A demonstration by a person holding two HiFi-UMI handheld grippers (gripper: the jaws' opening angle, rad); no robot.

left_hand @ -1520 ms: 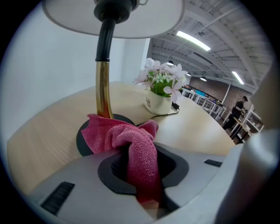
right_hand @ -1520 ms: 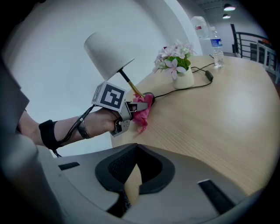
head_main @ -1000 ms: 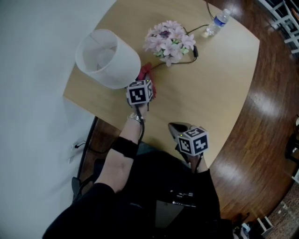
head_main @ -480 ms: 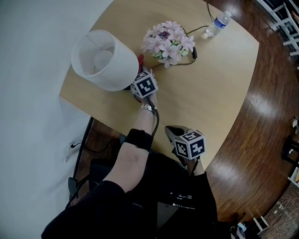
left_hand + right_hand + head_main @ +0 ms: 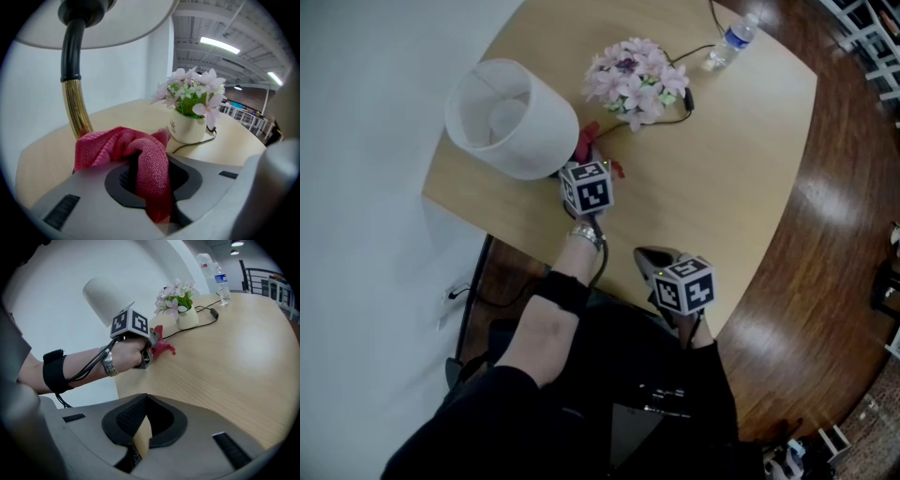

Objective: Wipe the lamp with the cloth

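Note:
A table lamp with a white shade (image 5: pixel 511 117) stands at the table's left edge; its gold stem (image 5: pixel 77 110) and black neck rise close ahead in the left gripper view. My left gripper (image 5: pixel 591 167) is shut on a red cloth (image 5: pixel 140 152), bunched between the jaws just right of the stem, under the shade. The cloth (image 5: pixel 161 347) and the left hand also show in the right gripper view. My right gripper (image 5: pixel 652 262) hovers at the near table edge, shut with nothing in it.
A white pot of pink flowers (image 5: pixel 637 80) stands behind the lamp, with a black cord (image 5: pixel 689 98) running past it. A water bottle (image 5: pixel 729 42) stands at the far edge of the wooden table (image 5: pixel 722 169). A white wall lies left, wood floor right.
The left gripper with the cloth moved up against the lamp's base half a second ago, then came slightly back toward me. The right gripper has stayed put.

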